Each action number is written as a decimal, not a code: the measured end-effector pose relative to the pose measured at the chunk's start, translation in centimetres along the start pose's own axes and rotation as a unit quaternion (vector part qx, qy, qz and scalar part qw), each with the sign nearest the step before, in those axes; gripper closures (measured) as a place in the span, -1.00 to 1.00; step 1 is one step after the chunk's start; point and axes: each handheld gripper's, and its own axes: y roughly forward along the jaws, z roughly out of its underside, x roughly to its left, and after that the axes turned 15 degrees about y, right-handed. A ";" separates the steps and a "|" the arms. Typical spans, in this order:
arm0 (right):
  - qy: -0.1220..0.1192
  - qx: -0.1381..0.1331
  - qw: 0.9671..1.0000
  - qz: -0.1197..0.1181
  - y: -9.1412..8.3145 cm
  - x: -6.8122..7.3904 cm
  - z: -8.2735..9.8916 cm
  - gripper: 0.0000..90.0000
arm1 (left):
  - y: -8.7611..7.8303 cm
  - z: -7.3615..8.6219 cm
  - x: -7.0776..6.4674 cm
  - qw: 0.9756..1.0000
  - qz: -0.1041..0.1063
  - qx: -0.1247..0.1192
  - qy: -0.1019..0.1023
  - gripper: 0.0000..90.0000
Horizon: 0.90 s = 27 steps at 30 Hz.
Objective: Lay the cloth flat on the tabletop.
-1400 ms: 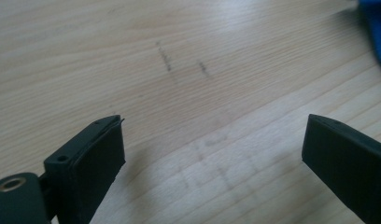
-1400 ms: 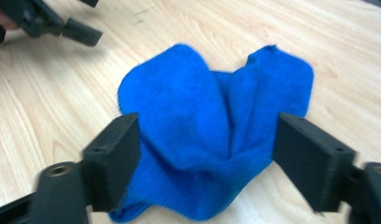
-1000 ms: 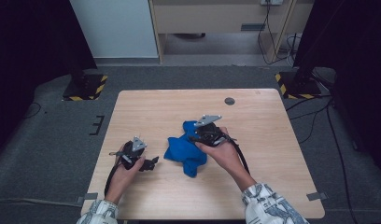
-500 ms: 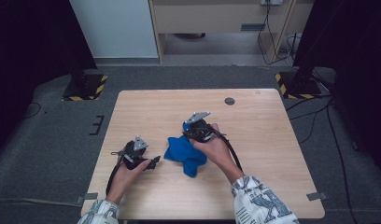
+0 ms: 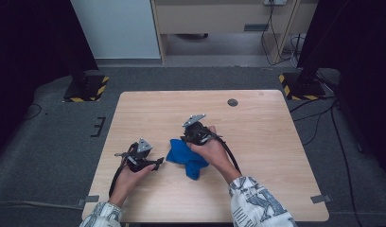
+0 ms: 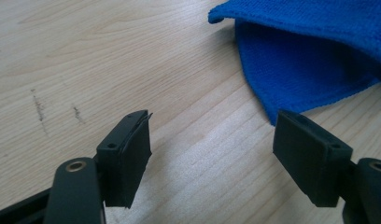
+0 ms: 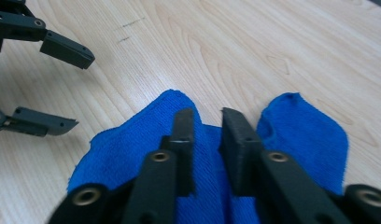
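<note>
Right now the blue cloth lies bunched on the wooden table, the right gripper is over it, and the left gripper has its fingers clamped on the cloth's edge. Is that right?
Not quite. The left gripper is not clamped on anything: the left gripper view shows its fingers apart over bare table, with the blue cloth just beyond them. Its fingers have just been closing, with nothing between them. The rest holds: the cloth lies bunched and the right gripper is over it.

The counter [image 5: 257, 142] is made of light wood with wavy lines in it. A blue cloth [image 5: 184, 155] lies bunched up on it, in the middle and closer to the near edge. A small dark round spot [image 5: 232, 102] sits near the far edge, toward the far right corner. A few thin dark scratches [image 6: 39, 108] mark the wood near the cloth.
</note>
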 end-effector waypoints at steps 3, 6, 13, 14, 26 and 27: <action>0.003 0.015 1.000 0.000 1.1 0.2 0.0 0.32 | 0.0 0.0 0.0 1.000 0.000 0.000 0.000 -0.39; 0.006 0.027 1.000 0.006 2.0 0.3 0.1 0.12 | 0.0 0.0 0.0 1.000 0.001 -0.003 0.001 -0.40; -0.003 0.059 0.998 0.001 3.1 0.4 0.7 0.24 | 0.0 -0.2 -0.2 1.000 0.001 -0.004 0.006 -0.40; -0.010 0.058 0.998 -0.005 3.0 0.5 0.8 0.56 | 0.0 -0.2 -0.2 1.000 0.001 -0.005 0.006 -0.40; -0.004 0.017 1.000 -0.019 0.2 0.3 0.8 0.96 | -0.1 -0.4 -0.4 1.000 0.003 -0.014 0.011 -0.41; -0.005 0.011 1.000 -0.016 -0.3 0.1 0.8 0.96 | -0.1 -0.4 -0.4 1.000 0.003 -0.014 0.011 -0.41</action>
